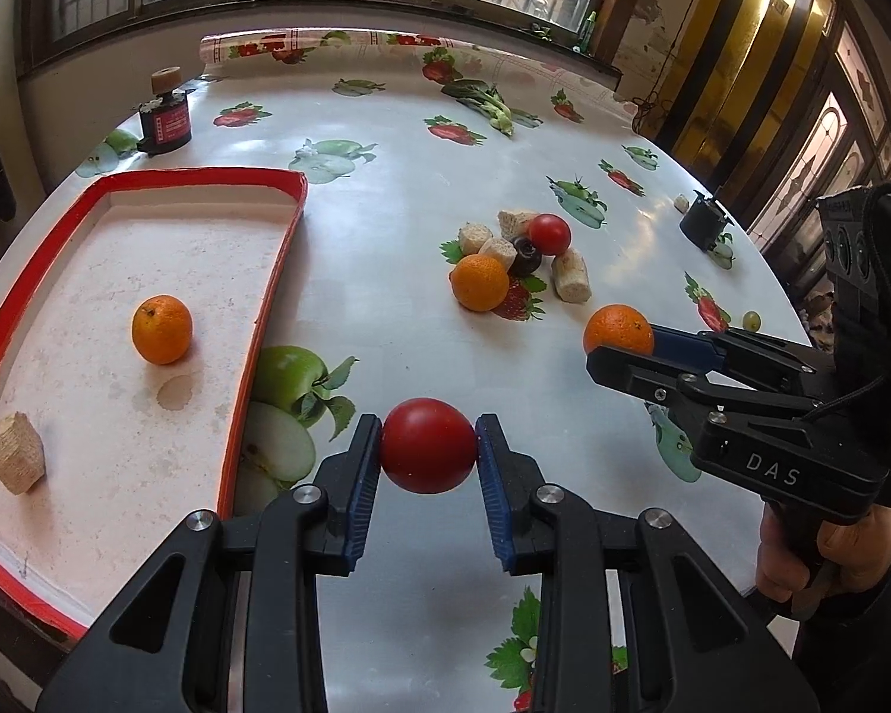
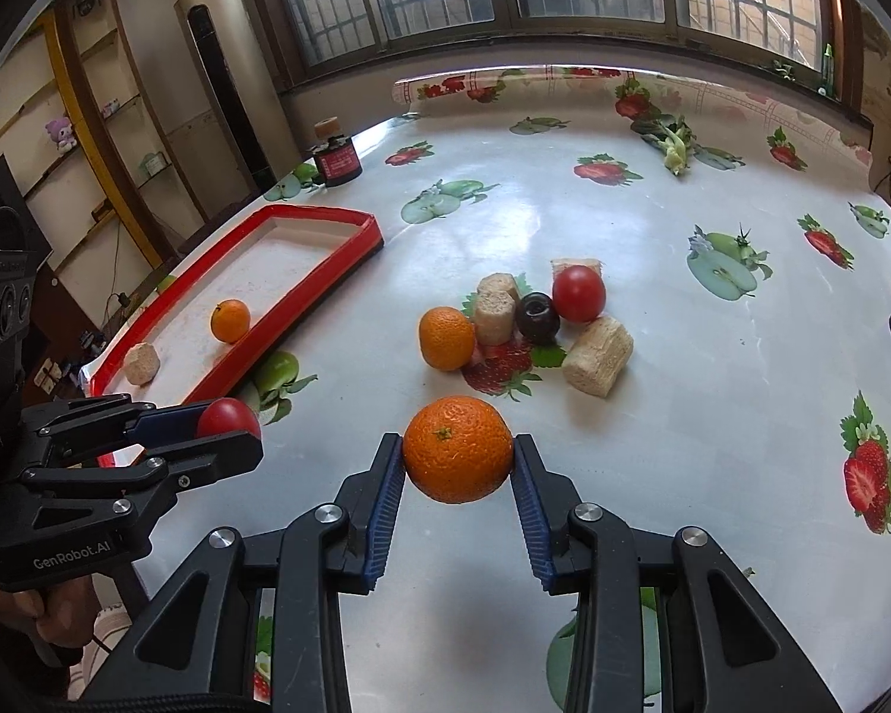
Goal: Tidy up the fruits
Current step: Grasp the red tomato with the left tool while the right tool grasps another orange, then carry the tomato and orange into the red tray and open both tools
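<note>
My left gripper (image 1: 427, 434) is shut on a red tomato (image 1: 427, 445), held above the tablecloth just right of the red-rimmed tray (image 1: 267, 273). In the tray lie an orange (image 1: 161, 330) and a beige chunk (image 1: 16, 460). My right gripper (image 2: 457, 445) is shut on an orange (image 2: 457, 448), also lifted off the table. In the right wrist view the left gripper (image 2: 231, 434) with its tomato (image 2: 227, 416) hangs near the tray's (image 2: 303, 291) near corner. A pile stays mid-table: an orange (image 2: 445, 337), a tomato (image 2: 578, 293), a dark fruit (image 2: 537, 316) and several beige chunks (image 2: 597, 356).
A black jar (image 1: 165, 119) stands at the table's far left, and a leafy green vegetable (image 1: 487, 101) lies at the back. A black object (image 1: 704, 223) and a small green grape (image 1: 751, 319) sit near the right edge. A hand (image 1: 825, 558) grips the right gripper's handle.
</note>
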